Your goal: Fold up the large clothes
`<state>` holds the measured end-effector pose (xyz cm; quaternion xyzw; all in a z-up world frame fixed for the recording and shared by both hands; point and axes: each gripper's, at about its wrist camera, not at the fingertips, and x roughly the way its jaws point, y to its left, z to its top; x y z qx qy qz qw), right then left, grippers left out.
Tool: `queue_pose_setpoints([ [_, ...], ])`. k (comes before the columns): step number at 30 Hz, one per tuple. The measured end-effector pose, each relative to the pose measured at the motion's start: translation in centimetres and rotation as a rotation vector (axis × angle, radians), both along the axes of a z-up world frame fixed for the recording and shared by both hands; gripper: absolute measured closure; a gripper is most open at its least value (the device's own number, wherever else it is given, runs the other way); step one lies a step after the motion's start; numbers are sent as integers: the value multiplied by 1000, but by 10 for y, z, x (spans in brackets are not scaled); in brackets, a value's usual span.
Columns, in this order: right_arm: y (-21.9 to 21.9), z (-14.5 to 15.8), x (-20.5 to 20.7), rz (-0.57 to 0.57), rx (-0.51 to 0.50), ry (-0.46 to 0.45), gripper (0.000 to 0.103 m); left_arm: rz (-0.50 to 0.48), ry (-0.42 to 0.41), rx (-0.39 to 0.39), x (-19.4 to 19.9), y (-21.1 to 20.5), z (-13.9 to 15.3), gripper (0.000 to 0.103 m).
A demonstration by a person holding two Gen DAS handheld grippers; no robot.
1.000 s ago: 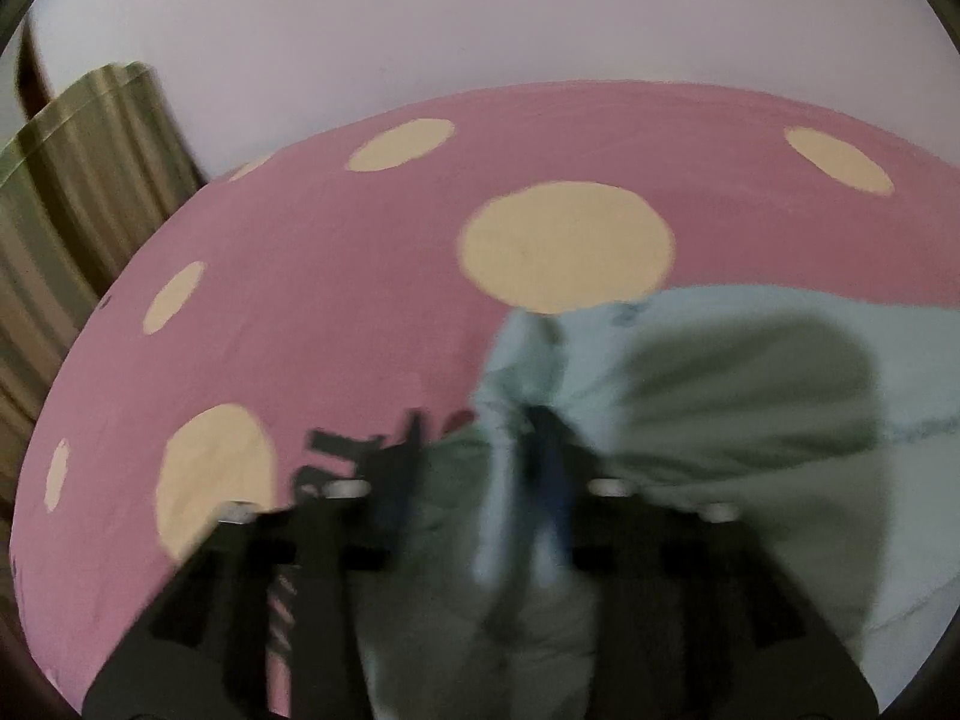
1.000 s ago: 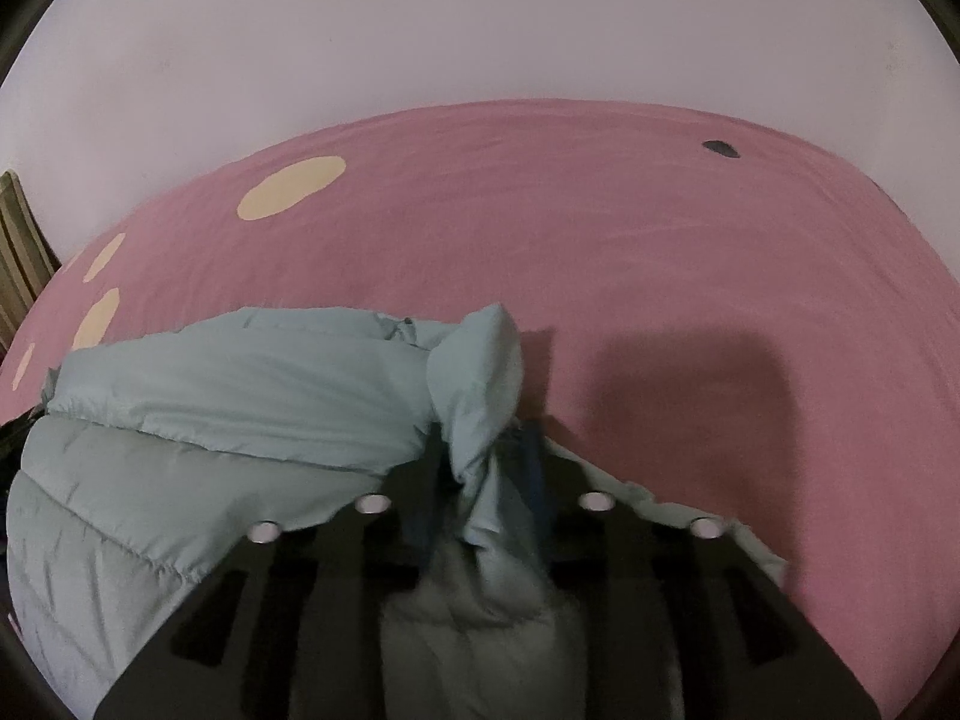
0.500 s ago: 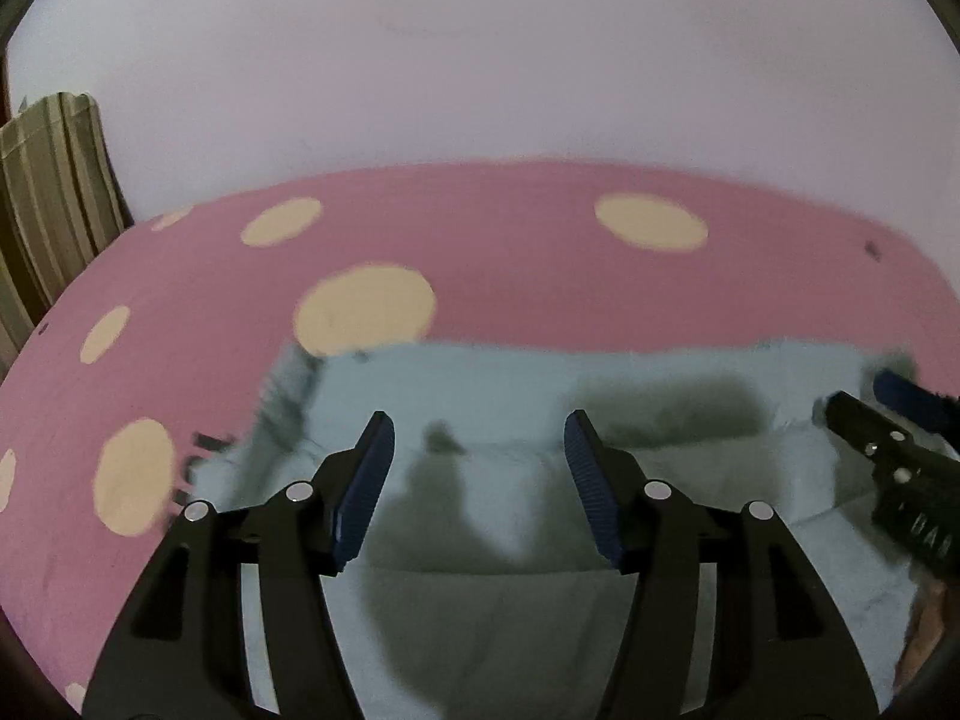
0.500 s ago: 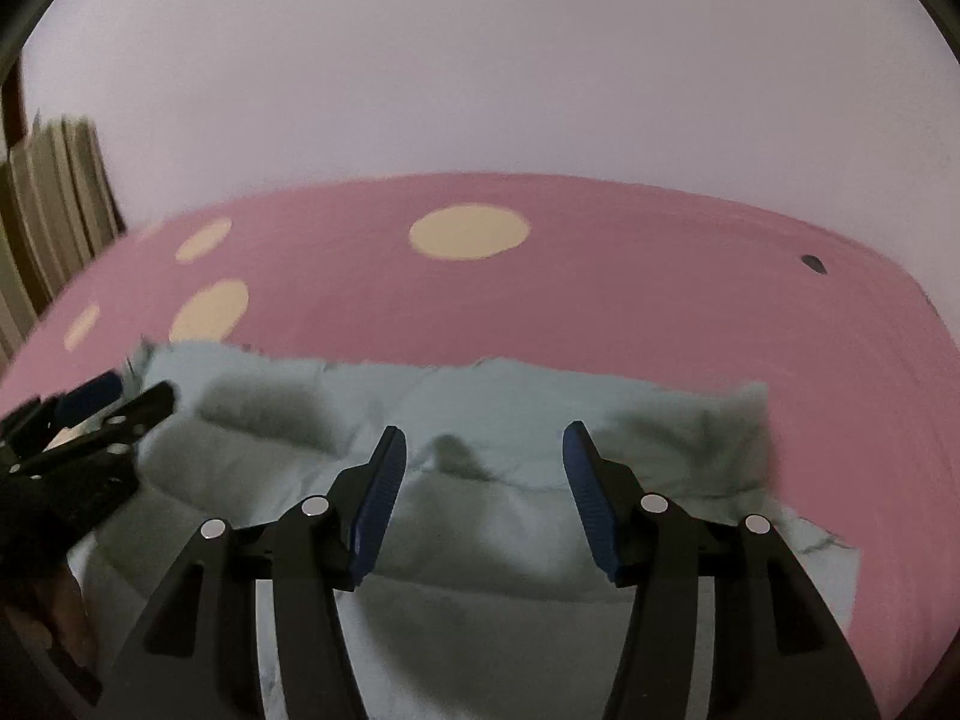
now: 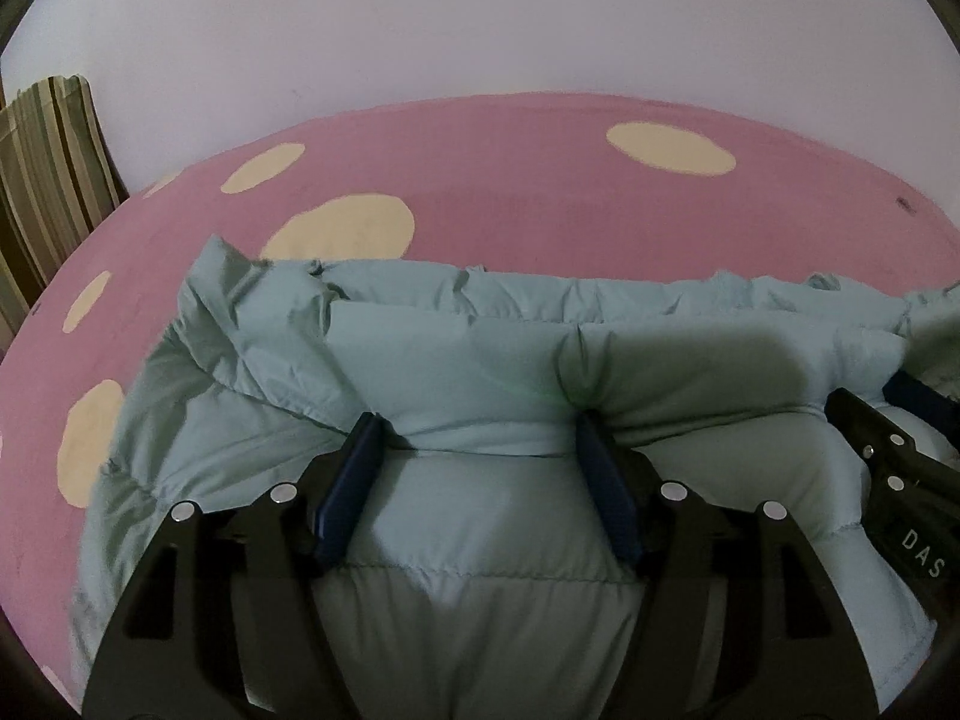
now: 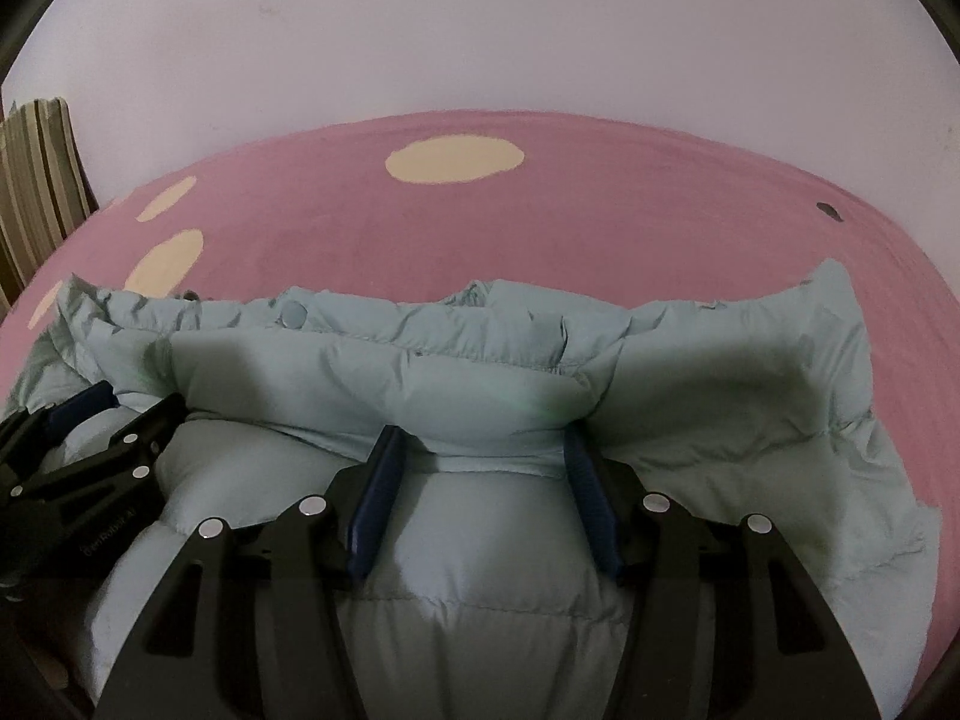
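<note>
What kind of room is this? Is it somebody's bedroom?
Probably a bedroom, yes. A puffy pale-blue quilted jacket lies on what looks like a bed under a pink sheet with cream dots, against a plain white wall, beside a striped curtain.

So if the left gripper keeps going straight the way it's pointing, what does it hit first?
Most likely the folded-over top layer of the pale blue quilted puffer jacket, bulging right ahead of the left gripper, whose open fingers already straddle the padding. Behind it lies the pink bedsheet with cream dots. Depth is hard to judge.
</note>
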<state>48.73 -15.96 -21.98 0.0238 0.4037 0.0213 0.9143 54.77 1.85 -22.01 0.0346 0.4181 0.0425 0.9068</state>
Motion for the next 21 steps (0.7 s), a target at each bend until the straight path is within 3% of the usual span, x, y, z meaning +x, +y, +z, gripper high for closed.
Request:
queue_pose_setpoints([
  [3,-19,26,-17,-18,48,-45,47,-1,-60,-43,-17,13,28,36],
  [6,-43,40,-38,-66,16,-78,47,15,-109,-46,-37,31,44,31],
  [11,-77,16,-46,-141,11,-19,47,100,-14,-65,-29,59,12,31],
  [16,-73,-9,-39,-126,-9,-14,44,104,-28,-11,-26,54,-9,30],
  [21,-83,-14,-37,-125,52,-10,44,104,1,-58,-17,62,-15,27],
])
